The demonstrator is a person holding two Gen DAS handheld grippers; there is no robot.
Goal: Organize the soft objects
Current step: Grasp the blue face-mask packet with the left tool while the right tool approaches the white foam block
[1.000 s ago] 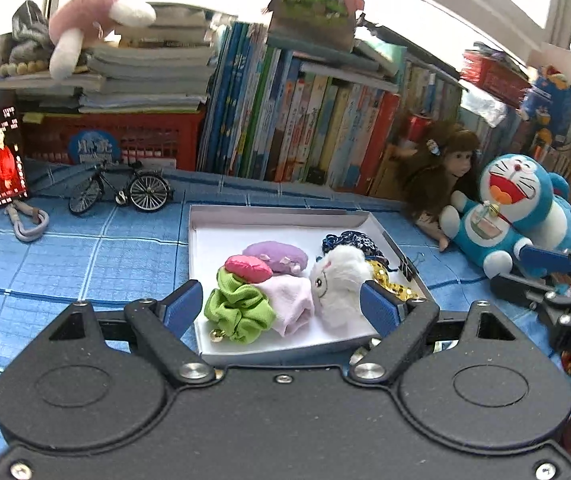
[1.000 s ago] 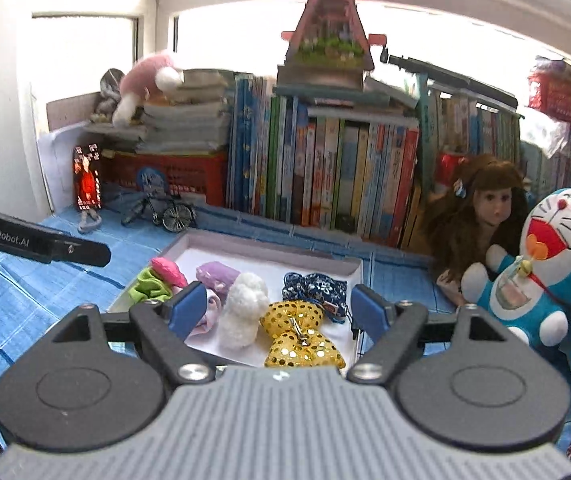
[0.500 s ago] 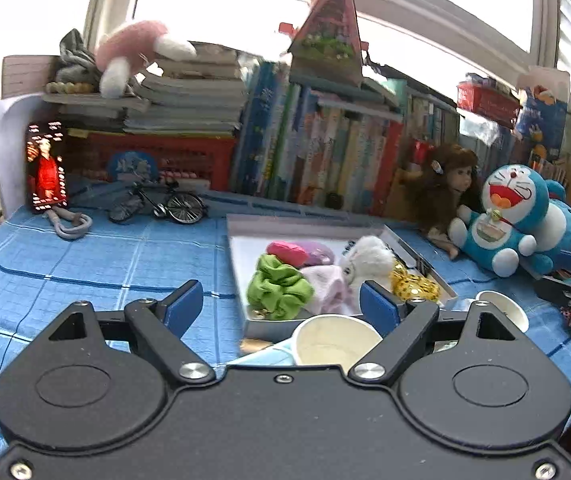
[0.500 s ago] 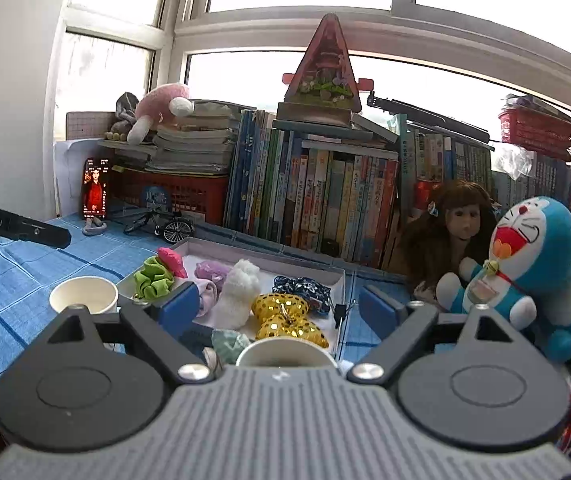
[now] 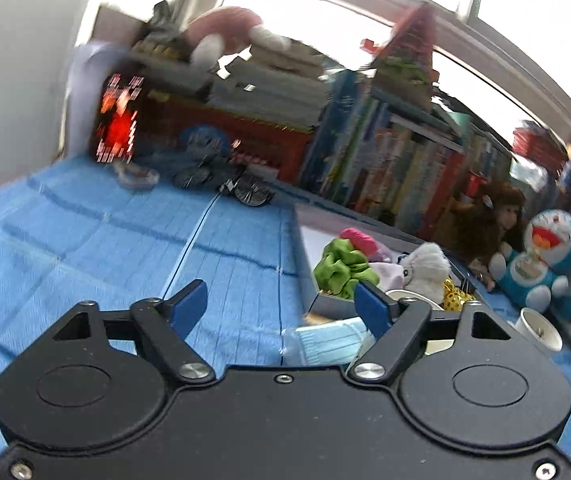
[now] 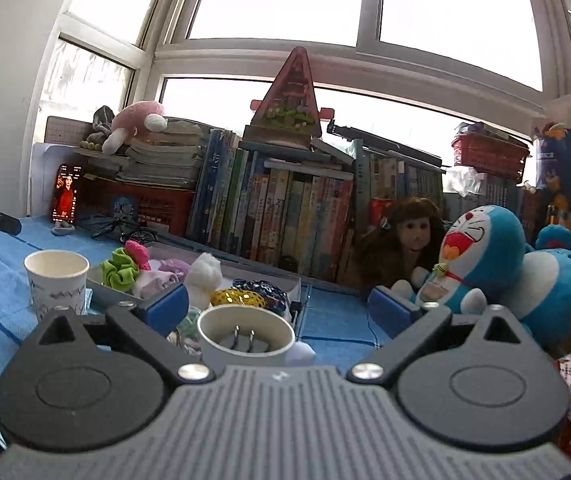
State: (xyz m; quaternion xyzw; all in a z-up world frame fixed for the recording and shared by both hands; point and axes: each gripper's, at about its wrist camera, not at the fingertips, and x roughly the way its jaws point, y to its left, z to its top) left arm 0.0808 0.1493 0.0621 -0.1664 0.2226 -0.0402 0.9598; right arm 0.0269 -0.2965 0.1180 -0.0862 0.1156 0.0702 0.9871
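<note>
Hovering wide-open and empty, left gripper (image 5: pixel 281 306), right gripper (image 6: pixel 277 306), soft toys filling white tray (image 6: pixel 121 298).

Bright daylight pours through the windows (image 6: pixel 285 0), blown out to white. The left wrist view is heavily motion-blurred, smearing the books (image 5: pixel 385 160). The right wrist view is sharp. Fisheye distortion bends edges.

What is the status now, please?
Left tongs and right tongs open, empty. Soft items in white tray. Paper cups near.
</note>
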